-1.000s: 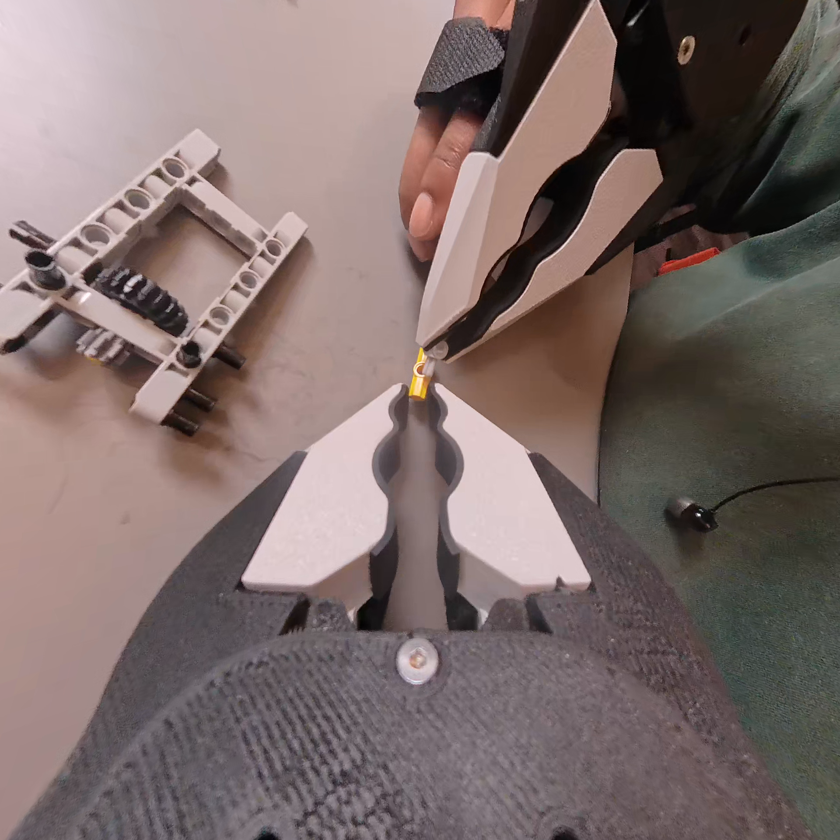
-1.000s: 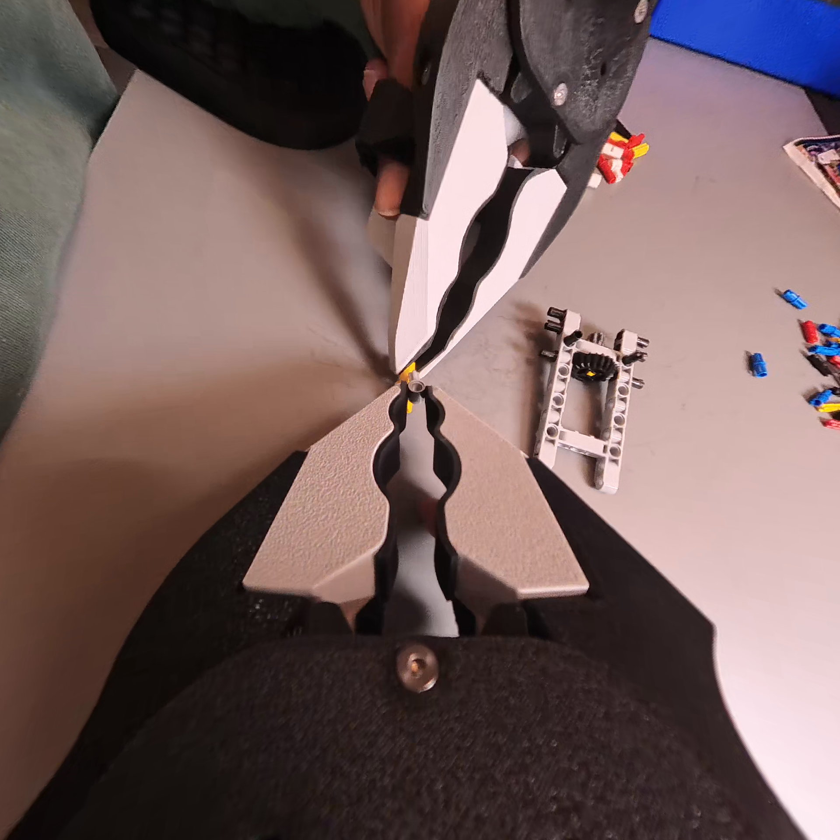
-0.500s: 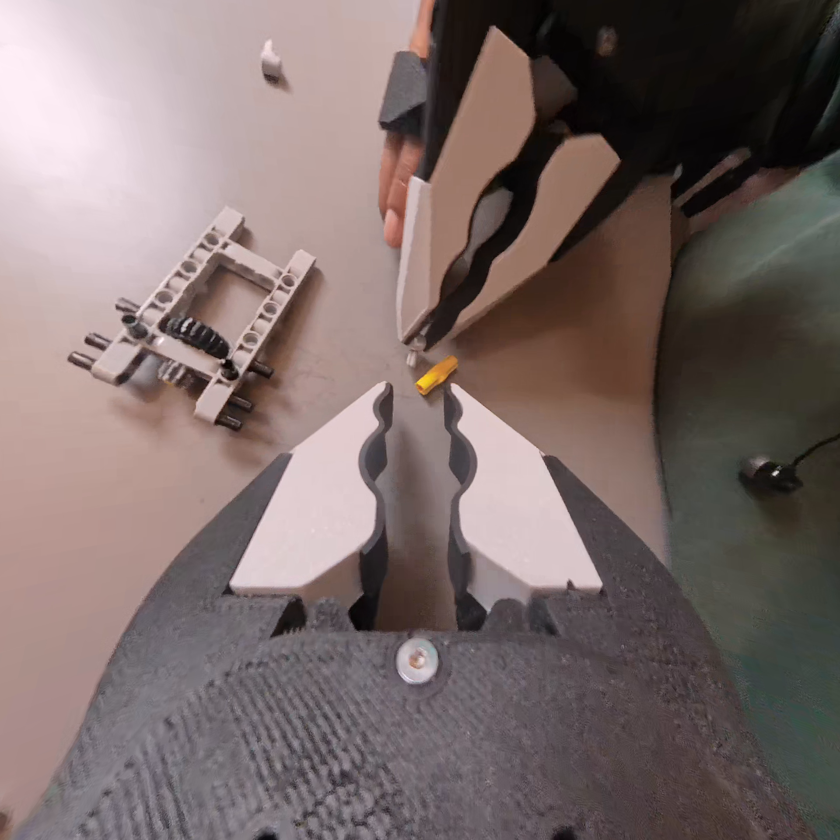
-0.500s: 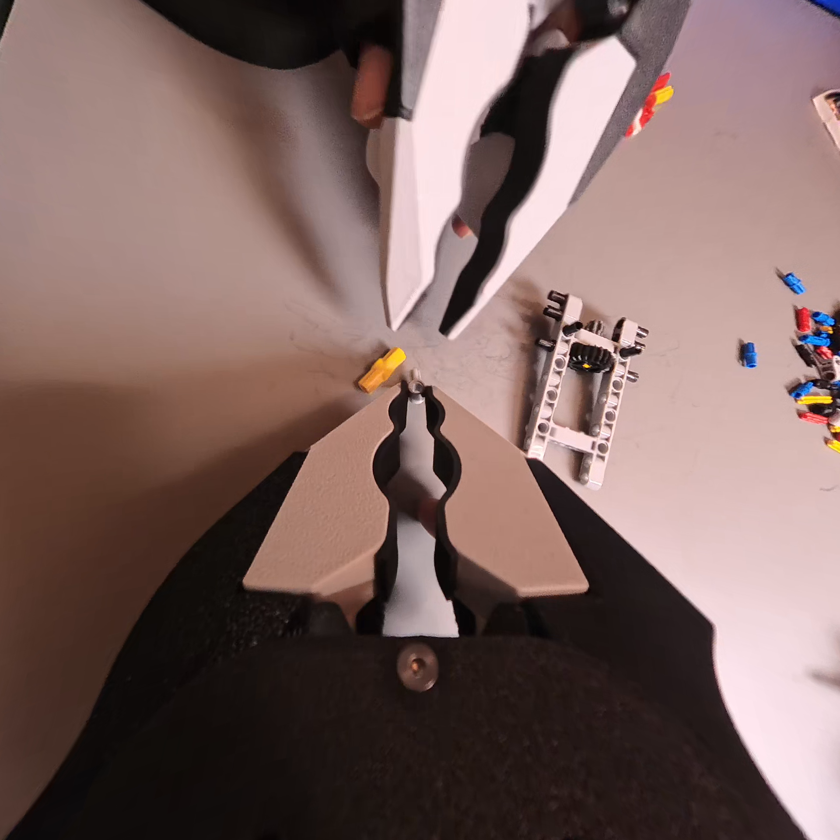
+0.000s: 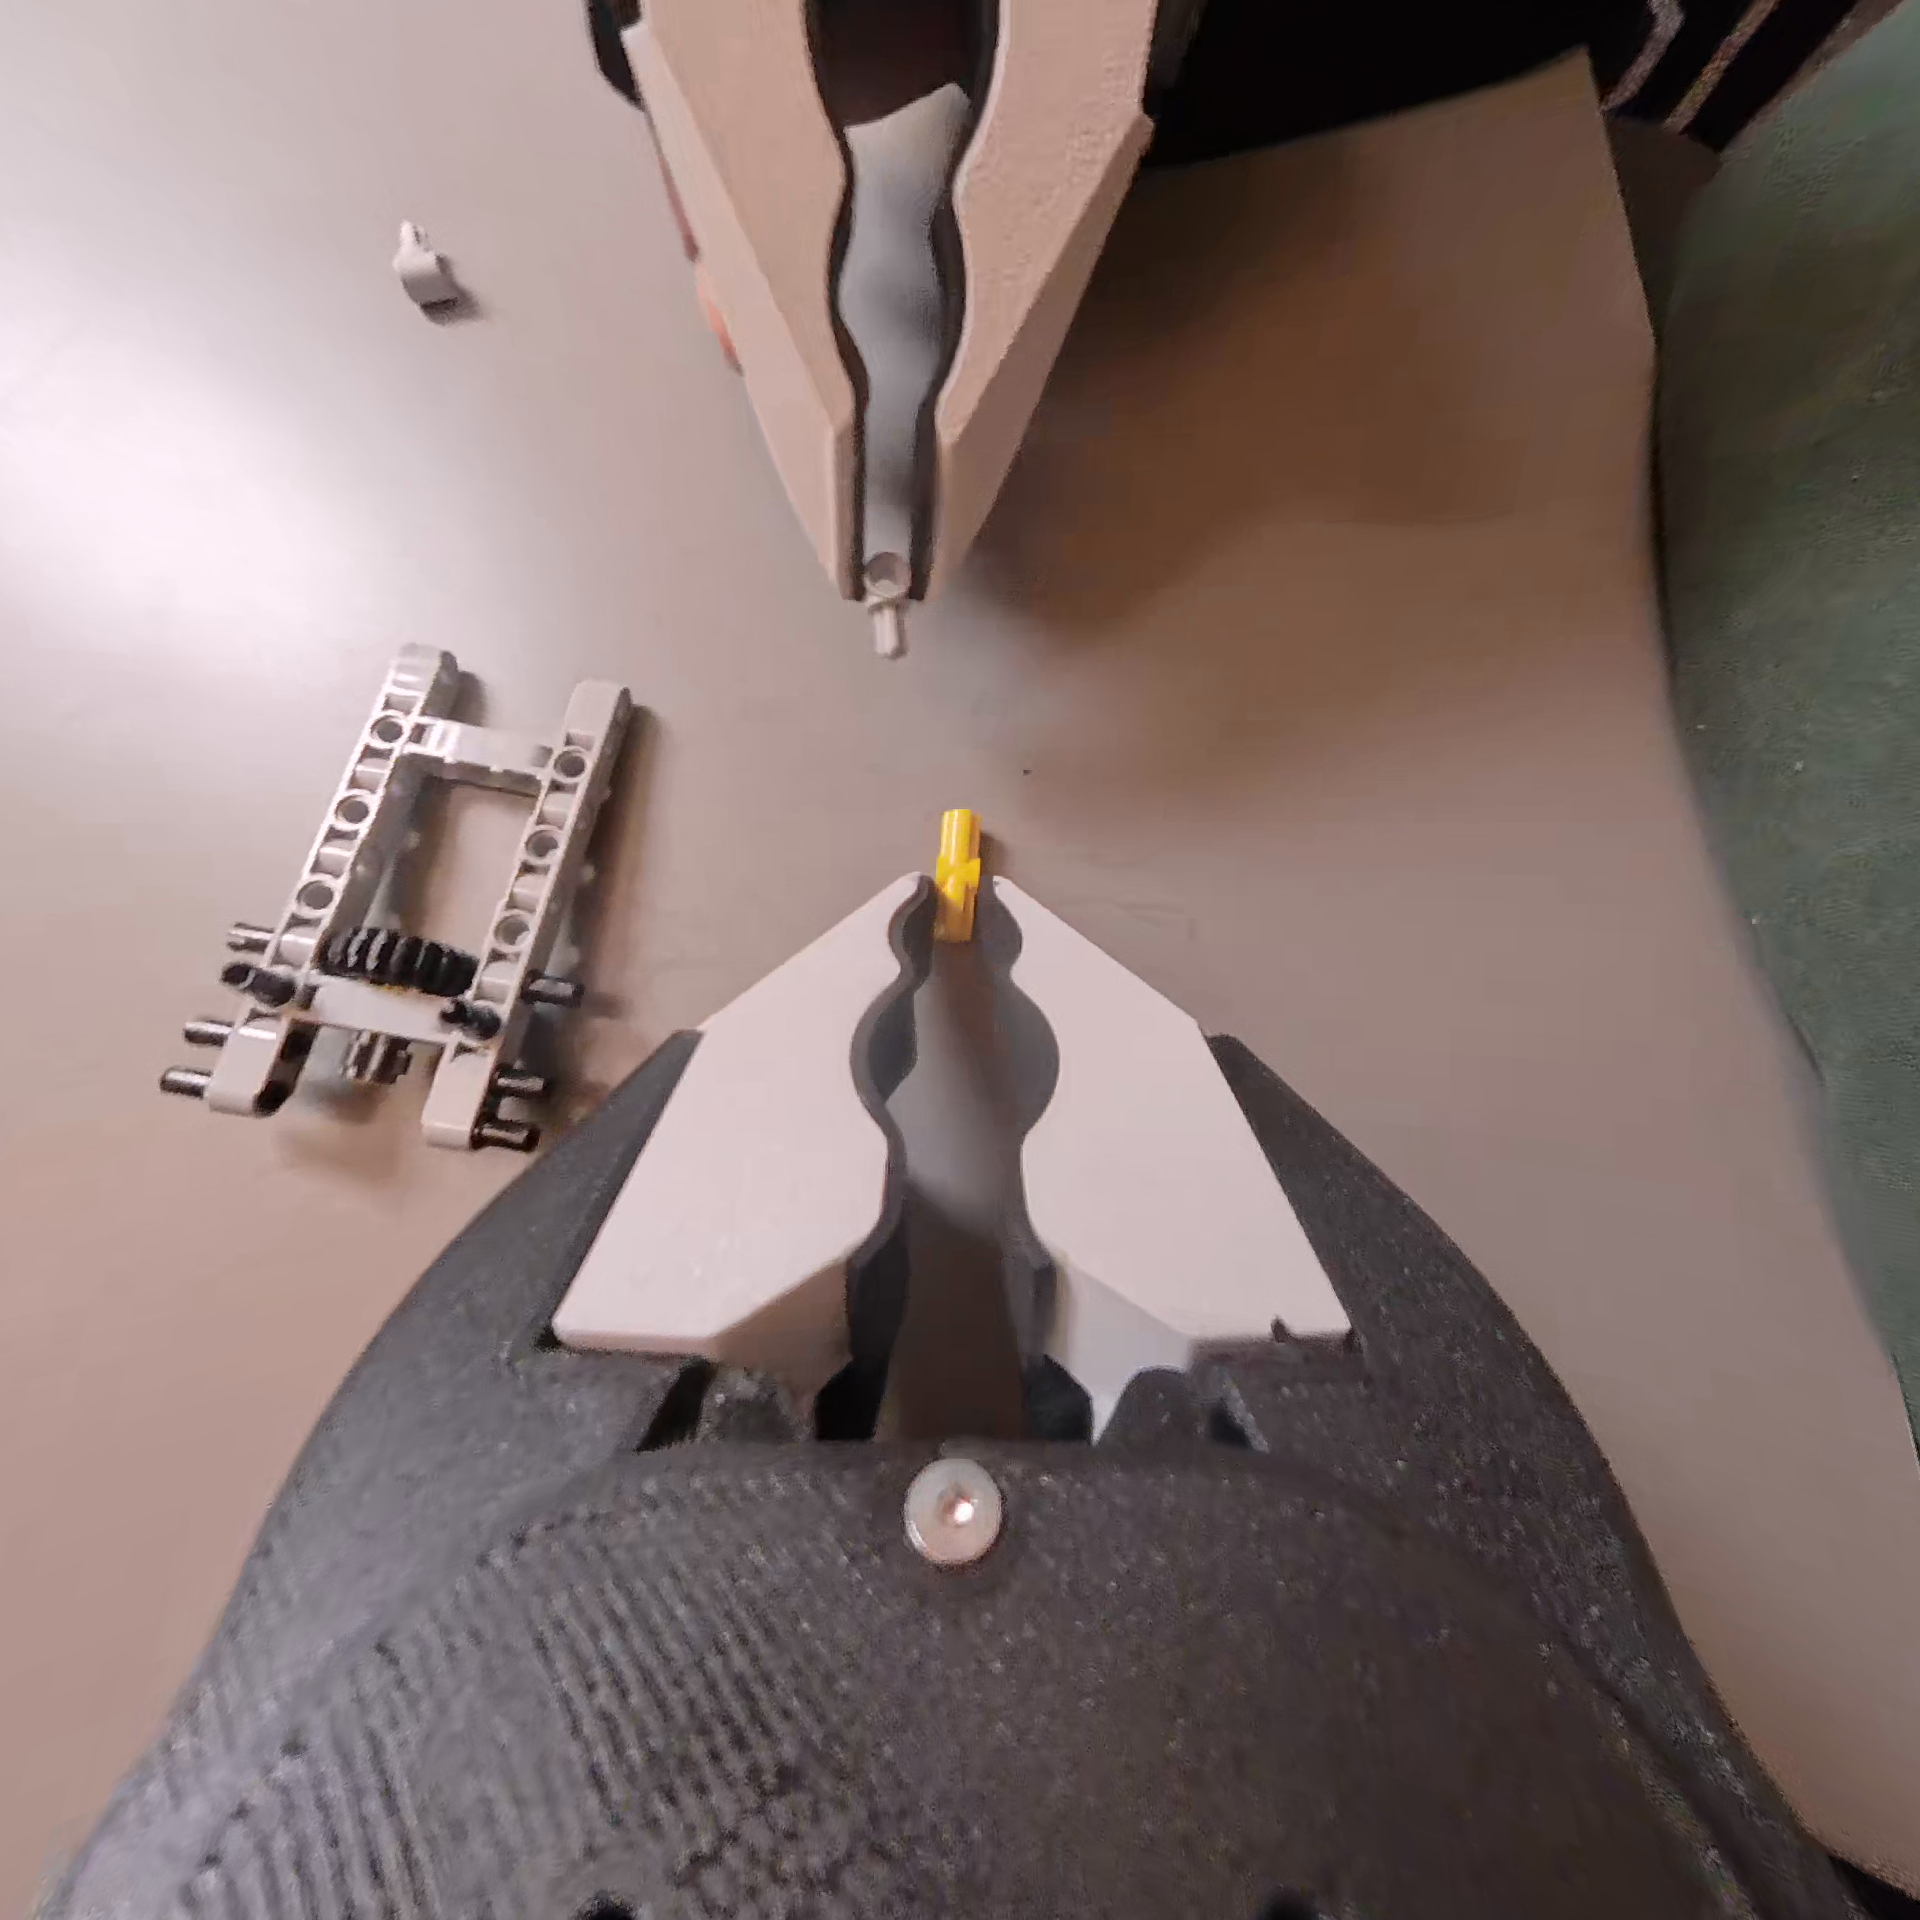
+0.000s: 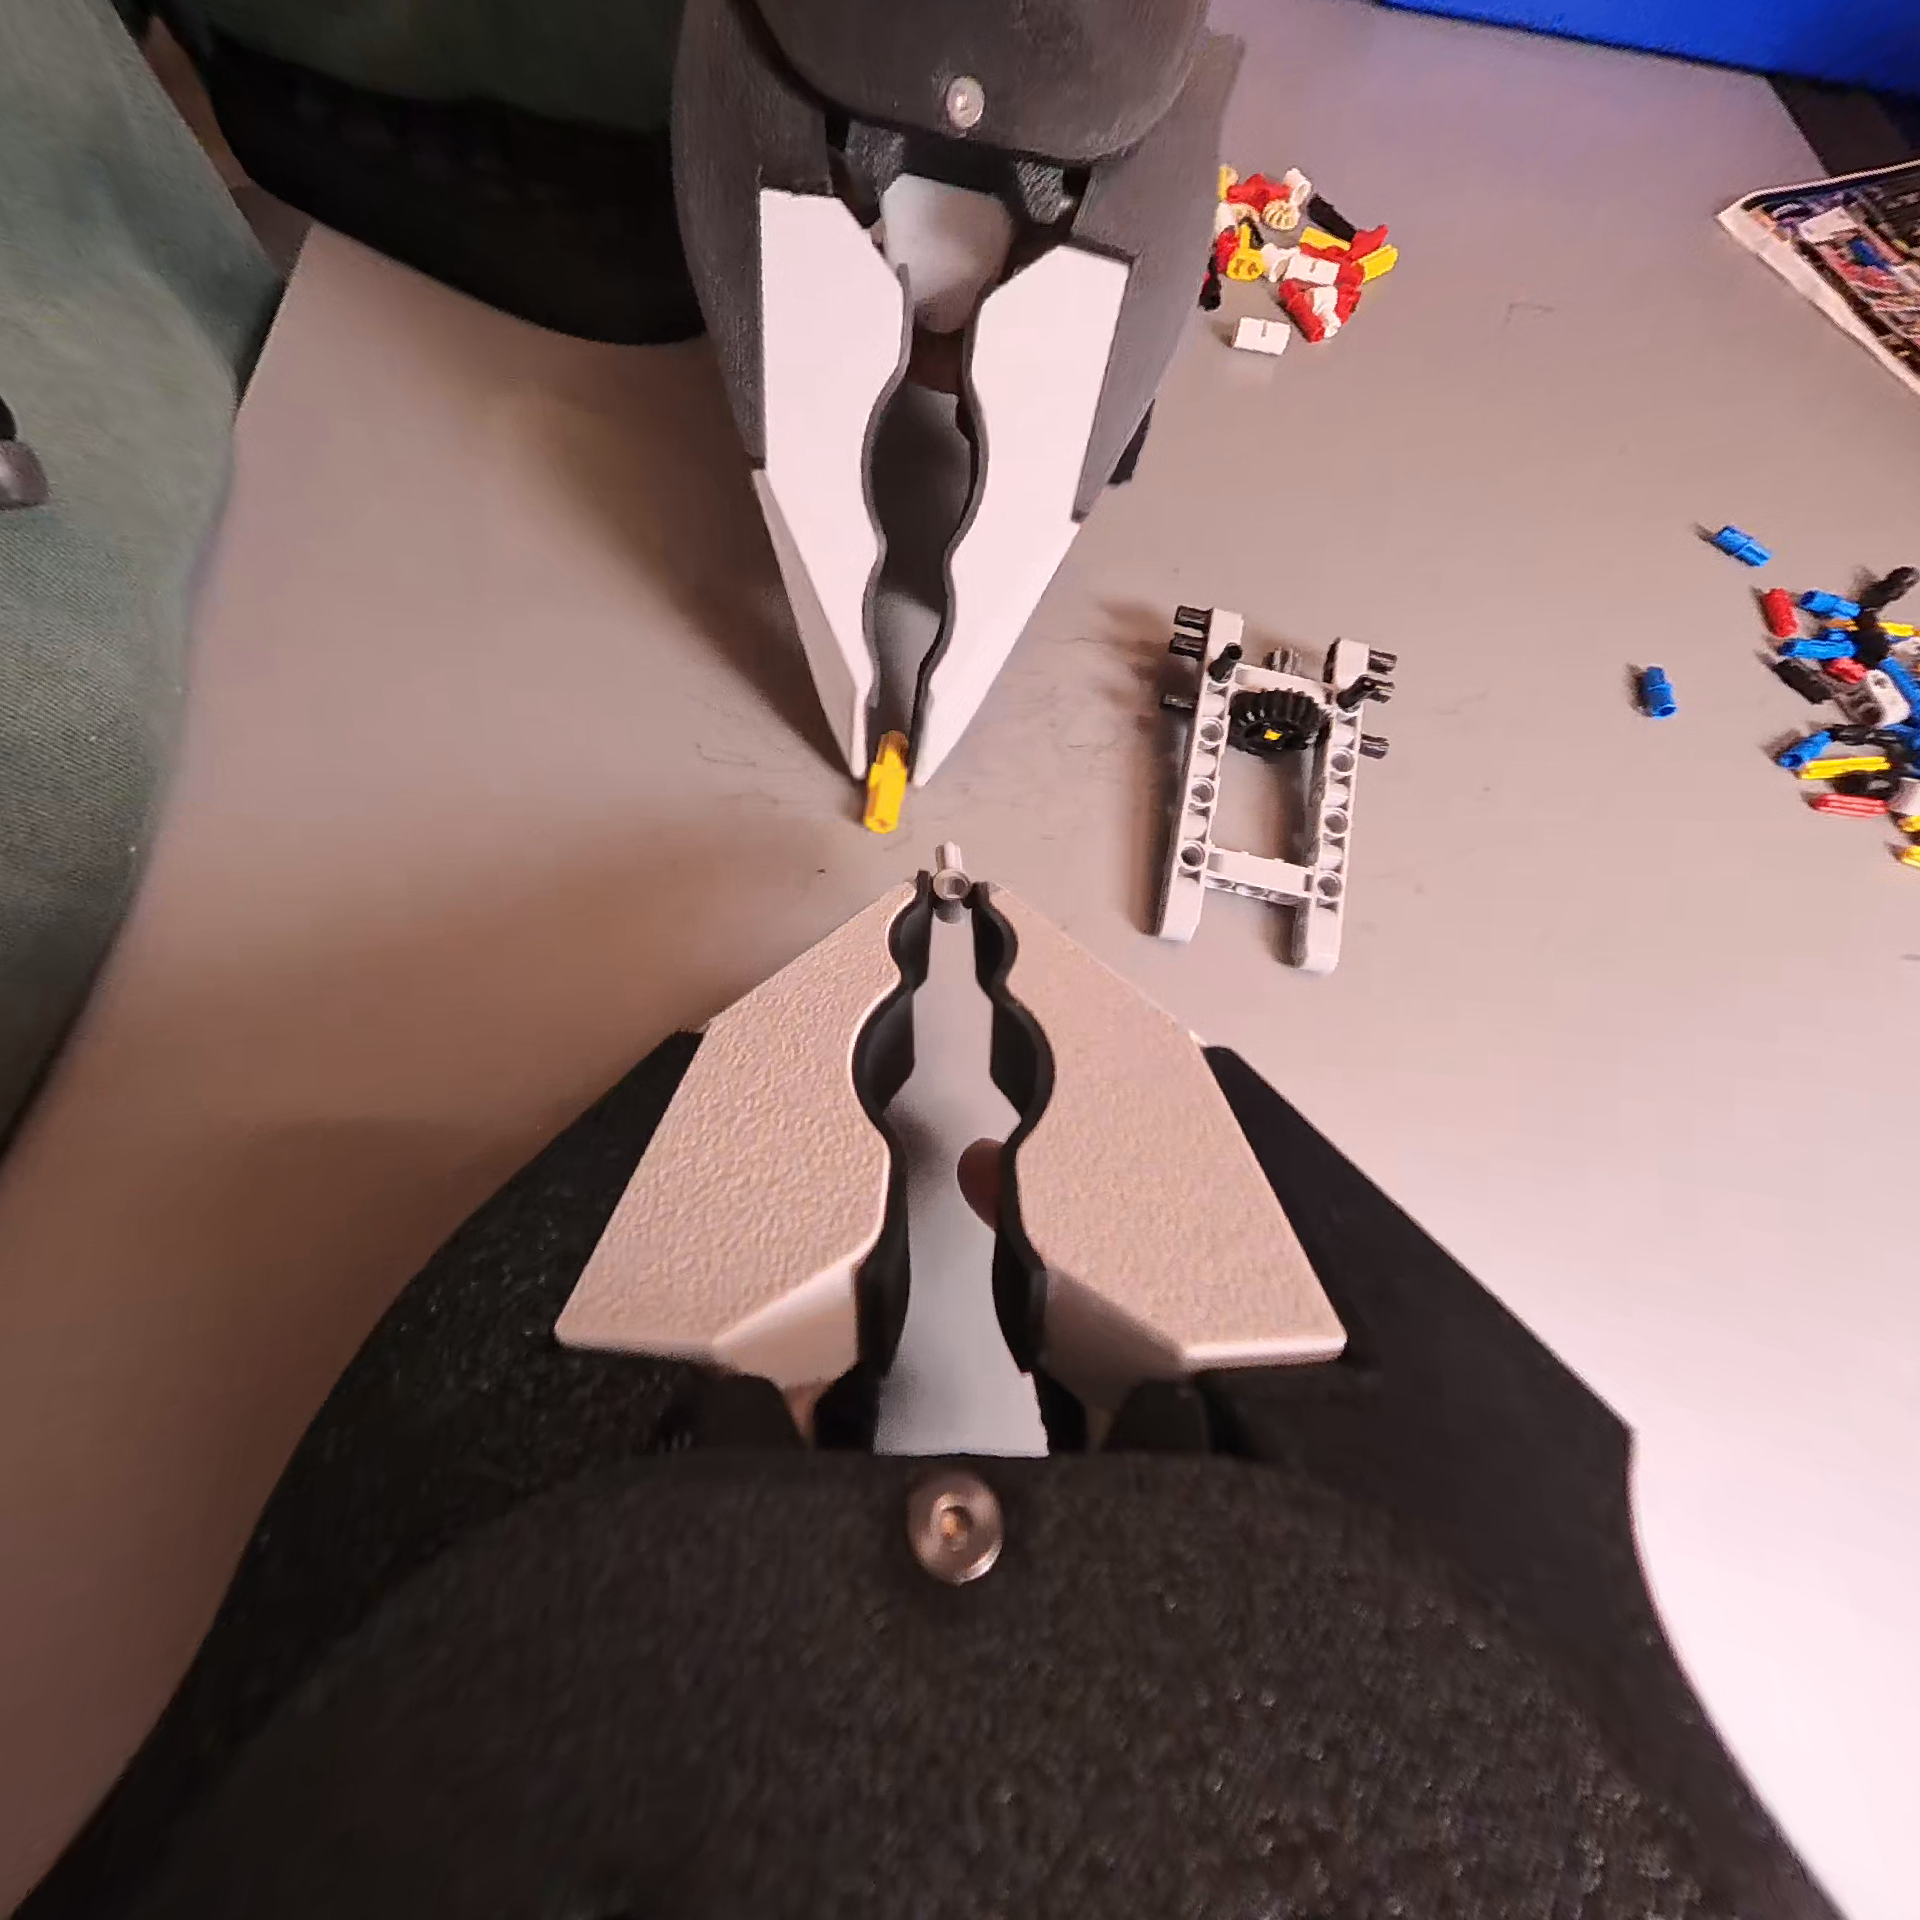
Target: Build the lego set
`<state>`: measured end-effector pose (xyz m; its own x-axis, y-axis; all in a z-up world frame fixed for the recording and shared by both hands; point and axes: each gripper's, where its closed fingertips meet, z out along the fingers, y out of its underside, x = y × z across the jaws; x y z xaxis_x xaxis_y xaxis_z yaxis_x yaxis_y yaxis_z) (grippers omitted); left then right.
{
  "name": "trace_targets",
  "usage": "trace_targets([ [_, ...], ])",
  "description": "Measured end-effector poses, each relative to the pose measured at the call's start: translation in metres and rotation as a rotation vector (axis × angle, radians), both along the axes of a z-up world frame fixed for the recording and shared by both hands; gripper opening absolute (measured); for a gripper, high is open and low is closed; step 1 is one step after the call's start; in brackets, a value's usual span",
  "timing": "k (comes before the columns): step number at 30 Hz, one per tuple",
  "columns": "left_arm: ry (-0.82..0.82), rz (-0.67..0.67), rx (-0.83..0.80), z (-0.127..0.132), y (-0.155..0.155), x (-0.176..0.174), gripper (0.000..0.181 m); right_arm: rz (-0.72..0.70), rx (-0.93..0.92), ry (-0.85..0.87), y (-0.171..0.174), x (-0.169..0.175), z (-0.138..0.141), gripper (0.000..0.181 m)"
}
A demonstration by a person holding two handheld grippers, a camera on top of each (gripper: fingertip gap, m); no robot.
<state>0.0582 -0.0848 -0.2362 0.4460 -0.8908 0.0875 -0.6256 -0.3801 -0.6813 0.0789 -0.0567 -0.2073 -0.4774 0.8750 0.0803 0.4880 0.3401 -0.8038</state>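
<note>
My left gripper [image 5: 953, 883] was clamped on the yellow connector pin [image 5: 955, 871] at its tips, half the pin poking forward. My right gripper [image 6: 948, 889] was closed on a small grey pin connector [image 6: 949, 883], also at the very tip. The two pieces faced each other nose to nose with a small gap between them, low over the table's [image 6: 520, 644] near edge, not yet joined.

Both pieces looked light, stiff, smooth plastic, so I judged they could twist or pop out of such a shallow pinch. I would grip each nearer its middle and push straight along its axis.

Farther along the table lay the grey Technic frame [image 6: 1265, 769] with its black gear [image 6: 1269, 720] and black pins, well clear of the meeting point. A lone grey piece [image 5: 421, 265] sat beyond it in the left wrist view. Near the far edge were a red, yellow and white parts pile [image 6: 1299, 265], a blue, red and black pile [image 6: 1849, 686] and the instruction booklet [image 6: 1849, 260]. Nothing stood between the grippers; I judged alignment the only obstacle.
</note>
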Motion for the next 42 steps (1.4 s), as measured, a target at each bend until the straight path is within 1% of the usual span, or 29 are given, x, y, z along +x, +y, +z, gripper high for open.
trace_targets([
  [1,0.001,0.024,0.0,0.0,0.001,-0.002,0.006,0.004,0.004,-0.005,-0.001,0.0,-0.002,0.006],
  [4,-0.009,0.077,0.0,0.0,0.003,-0.007,0.006,0.009,0.01,-0.005,-0.005,-0.003,-0.005,0.006],
  [7,-0.014,0.099,0.007,0.0,0.003,-0.009,0.006,0.008,0.024,-0.01,-0.009,-0.006,-0.009,0.006],
  [10,-0.019,0.103,0.015,0.0,0.002,-0.009,0.014,0.015,0.032,-0.022,-0.012,-0.008,-0.012,0.006],
  [12,-0.021,0.103,0.02,0.0,0.002,-0.008,0.015,0.017,0.031,-0.022,-0.014,-0.008,-0.013,0.006],
  [16,-0.018,0.103,0.022,0.0,0.003,-0.009,0.006,0.008,0.02,-0.014,-0.012,-0.009,-0.012,0.006],
  [18,-0.021,0.122,0.044,0.001,0.007,-0.01,0.006,0.001,0.01,-0.003,-0.011,-0.01,-0.01,0.006],
  [20,-0.082,0.14,0.068,0.011,0.011,-0.009,0.006,-0.012,-0.003,0.023,-0.01,-0.012,-0.005,0.006],
  [23,-0.217,0.159,0.105,0.037,0.014,-0.007,0.006,-0.044,-0.038,0.09,-0.005,-0.017,0.01,0.006],
  [25,-0.261,0.167,0.116,0.045,0.015,-0.008,0.006,-0.061,-0.068,0.13,-0.003,-0.019,0.02,0.006],
  [27,-0.283,0.167,0.111,0.047,0.015,-0.007,0.006,-0.071,-0.09,0.153,-0.002,-0.019,0.026,0.006],
  [29,-0.278,0.165,0.113,0.046,0.015,-0.007,0.006,-0.07,-0.1,0.157,-0.002,-0.019,0.027,0.006],
  [37,-0.256,0.163,0.116,0.044,0.014,-0.005,0.006,-0.051,-0.09,0.116,-0.006,-0.017,0.019,0.006],
  [42,-0.212,0.16,0.123,0.04,0.013,-0.004,0.006,-0.049,-0.094,0.089,-0.007,-0.016,0.016,0.006],
])
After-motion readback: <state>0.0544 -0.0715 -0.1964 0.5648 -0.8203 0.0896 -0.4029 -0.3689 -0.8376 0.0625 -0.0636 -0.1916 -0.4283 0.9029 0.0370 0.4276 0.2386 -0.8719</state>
